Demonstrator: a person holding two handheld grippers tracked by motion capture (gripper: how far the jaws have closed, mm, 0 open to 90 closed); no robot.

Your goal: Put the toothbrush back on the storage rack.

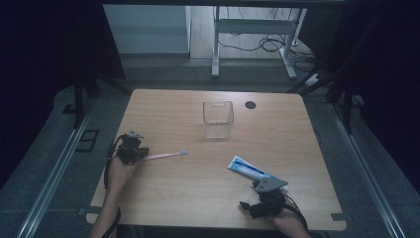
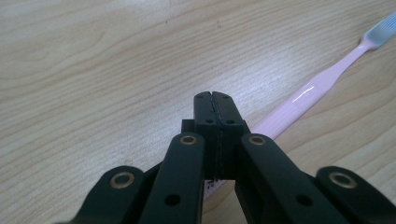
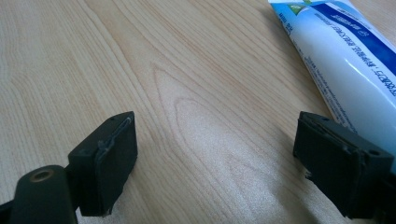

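The pink toothbrush [image 1: 166,155] lies flat on the left half of the wooden table [image 1: 198,198], its bristle head pointing toward the middle and its handle end running in under the left gripper [image 1: 141,154]. In the high view that gripper looks closed over the handle, but it is too small there to judge. The left gripper view [image 2: 214,100] settles more: its two black jaws are pressed together with no gap, and the handle [image 2: 303,95] passes beneath and beside them to the right, so from here it cannot be told whether the handle is pinched or simply lies under the closed tips. That view also shows the pale bristles at its top right corner. Farther right on the table lies a white and blue toothpaste tube [image 1: 250,170], one end just beside the right gripper [image 1: 250,208] near the front edge. The right gripper view [image 3: 215,154] shows its jaws wide apart over bare wood, the tube [image 3: 345,60] beside the right-hand jaw and not between them. The high view alone takes in a clear plastic cup [image 1: 218,118] standing upright near the far middle, and a small dark round hole [image 1: 250,104] beside it.
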